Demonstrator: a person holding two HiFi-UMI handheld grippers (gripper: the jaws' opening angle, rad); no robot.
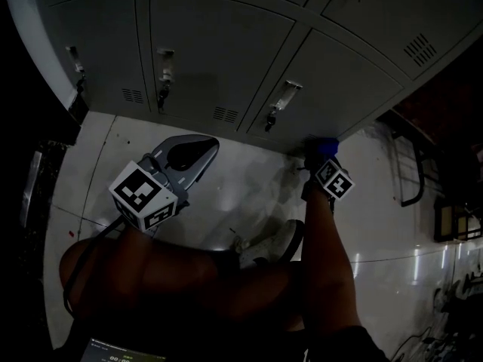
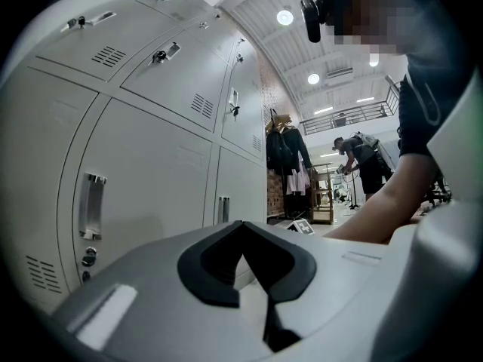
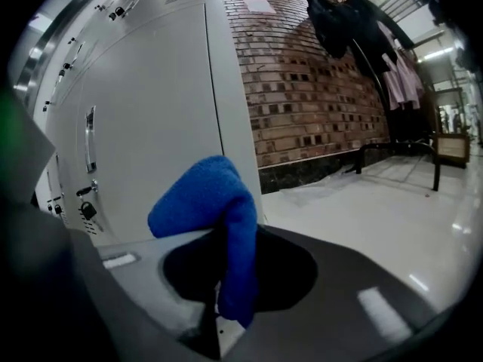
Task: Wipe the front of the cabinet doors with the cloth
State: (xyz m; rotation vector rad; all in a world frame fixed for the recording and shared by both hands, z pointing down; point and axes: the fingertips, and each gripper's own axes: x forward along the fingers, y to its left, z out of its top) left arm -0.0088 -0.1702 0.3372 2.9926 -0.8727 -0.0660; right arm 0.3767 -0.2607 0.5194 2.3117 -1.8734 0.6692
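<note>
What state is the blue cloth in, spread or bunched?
Bunched. The blue cloth is pinched in the right gripper, humped up and folded over on itself, with one end drooping. No flat spread face shows.

The cloth [image 3: 202, 200] is blue, fuzzy terry fabric. The cabinet doors [image 3: 155, 119] are smooth, matt grey painted metal; the floor [image 3: 362, 213] is glossy white, the brick wall [image 3: 302, 89] rough.

Brick wall [image 3: 317, 89] beside the lockers. Dark and pale clothes [image 3: 355, 21] hanging high on a rack. Glossy white floor [image 3: 362, 210]. Round ceiling lights [image 2: 284, 16]. Bent-over person [image 2: 362, 164] in the background. White shoe [image 1: 272, 243]. Black metal rail [image 1: 411, 172].
</note>
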